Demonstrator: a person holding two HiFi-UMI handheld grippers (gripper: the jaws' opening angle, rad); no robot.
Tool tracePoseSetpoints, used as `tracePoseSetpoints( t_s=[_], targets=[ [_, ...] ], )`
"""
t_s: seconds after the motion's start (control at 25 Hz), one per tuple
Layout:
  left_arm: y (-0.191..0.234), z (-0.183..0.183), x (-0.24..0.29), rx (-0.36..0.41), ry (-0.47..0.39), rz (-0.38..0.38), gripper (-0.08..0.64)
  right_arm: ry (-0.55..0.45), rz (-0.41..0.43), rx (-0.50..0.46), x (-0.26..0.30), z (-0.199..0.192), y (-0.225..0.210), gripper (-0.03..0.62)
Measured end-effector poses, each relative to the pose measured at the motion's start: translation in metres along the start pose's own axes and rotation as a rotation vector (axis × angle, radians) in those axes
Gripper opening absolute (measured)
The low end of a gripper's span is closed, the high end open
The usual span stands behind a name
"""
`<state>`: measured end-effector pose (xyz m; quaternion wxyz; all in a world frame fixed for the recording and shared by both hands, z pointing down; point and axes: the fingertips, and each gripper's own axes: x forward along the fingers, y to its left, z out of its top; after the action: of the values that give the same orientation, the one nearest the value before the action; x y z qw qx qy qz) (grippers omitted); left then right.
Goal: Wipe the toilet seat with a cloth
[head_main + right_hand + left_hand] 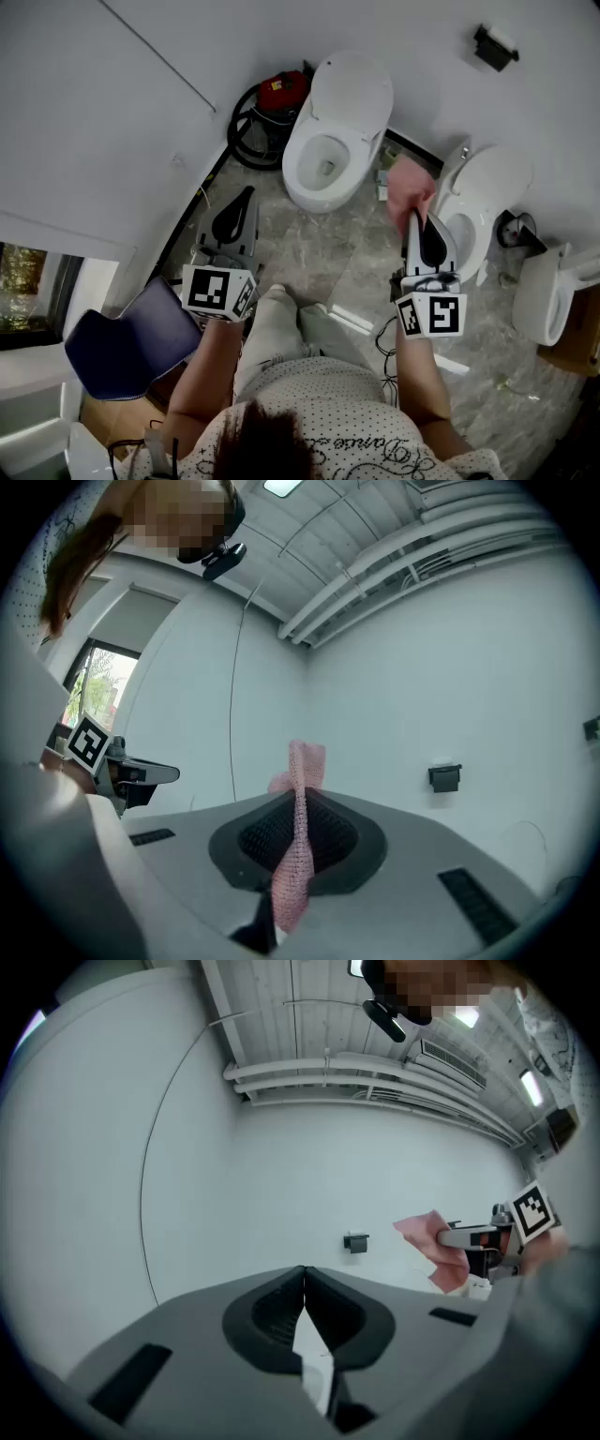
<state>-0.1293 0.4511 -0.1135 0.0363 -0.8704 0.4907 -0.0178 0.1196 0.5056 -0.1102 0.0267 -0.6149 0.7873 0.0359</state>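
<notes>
Now | pink cloth (297, 841) pinched in right gripper (298, 803) | left gripper (303, 1279) closed, empty

Cursive print on back of dotted shirt (373, 448): first word looks like "Dance", rest too small to read. Black-and-white square markers on cubes of left hand-held gripper (247, 193) and right hand-held gripper (413, 217), no letters or numbers.

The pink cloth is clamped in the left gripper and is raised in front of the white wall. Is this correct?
Not quite. The pink cloth is clamped in the right gripper, not the left one. The right gripper view shows it pinched between that gripper's jaws, and it is indeed raised in front of the white wall. The left gripper is shut on nothing.
</notes>
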Motion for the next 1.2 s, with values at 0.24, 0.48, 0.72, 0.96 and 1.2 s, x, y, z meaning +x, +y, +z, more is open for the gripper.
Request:
tracePoseSetpoints(
  t_s=[0.24, 0.48, 0.72, 0.96, 1.2],
  targets=[
    [-0.013, 0.000, -0.007, -0.015, 0.007, -0.018, 0.003, -0.049, 0.000, 0.034, -0.013, 0.013, -0.005, 0.028],
    [-0.025, 0.006, -0.008, -0.022, -0.010, -0.048, 0.003, -0.065, 0.024, 0.036, -0.018, 0.020, -0.006, 0.028],
    [-0.030, 0.008, -0.007, -0.032, -0.011, -0.050, 0.002, -0.063, 0.050, 0.029, -0.017, 0.020, -0.001, 0.028],
    [-0.013, -0.002, 0.004, -0.066, 0.003, -0.041, 0.002, -0.049, 0.055, 0.032, -0.002, 0.014, 0.001, 0.028],
    [0.009, -0.005, 0.041, -0.079, -0.003, -0.065, 0.002, -0.038, 0.023, 0.032, 0.030, 0.006, -0.008, 0.028]
  ],
)
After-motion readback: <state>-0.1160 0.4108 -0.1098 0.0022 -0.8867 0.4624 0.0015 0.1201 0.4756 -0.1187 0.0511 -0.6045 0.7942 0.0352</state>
